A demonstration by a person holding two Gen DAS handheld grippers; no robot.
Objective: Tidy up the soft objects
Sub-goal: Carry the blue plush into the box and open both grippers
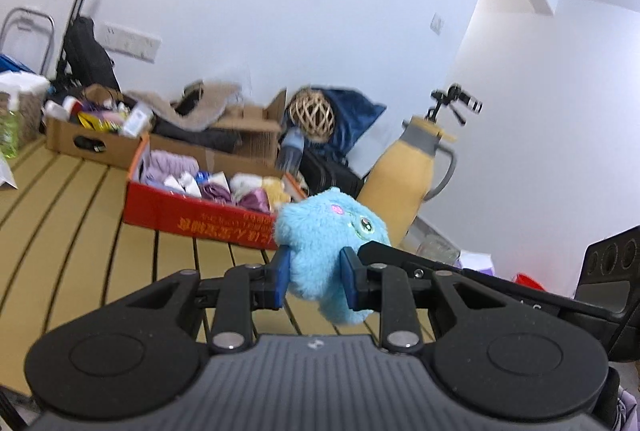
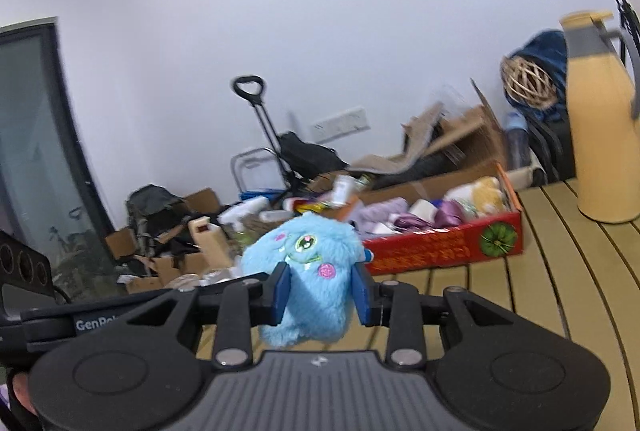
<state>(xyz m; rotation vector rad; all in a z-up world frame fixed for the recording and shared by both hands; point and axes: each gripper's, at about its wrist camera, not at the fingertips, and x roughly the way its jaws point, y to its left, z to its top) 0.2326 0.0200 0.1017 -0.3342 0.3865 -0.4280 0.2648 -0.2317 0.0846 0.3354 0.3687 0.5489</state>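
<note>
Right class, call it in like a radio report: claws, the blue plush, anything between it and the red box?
Left claw and right claw both shut on blue plush. Plush lifted off slatted table. Red box ahead, already holding soft items. Path looks clear.

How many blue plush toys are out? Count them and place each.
1. The blue plush toy is clamped in both the left tongs and right tongs, above the slatted table; boxes may hide more.

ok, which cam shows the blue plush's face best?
Right wrist: the blue plush faces the lens, eye and both pink cheeks visible. Left wrist shows the blue plush turned away, face at its upper edge.
</note>
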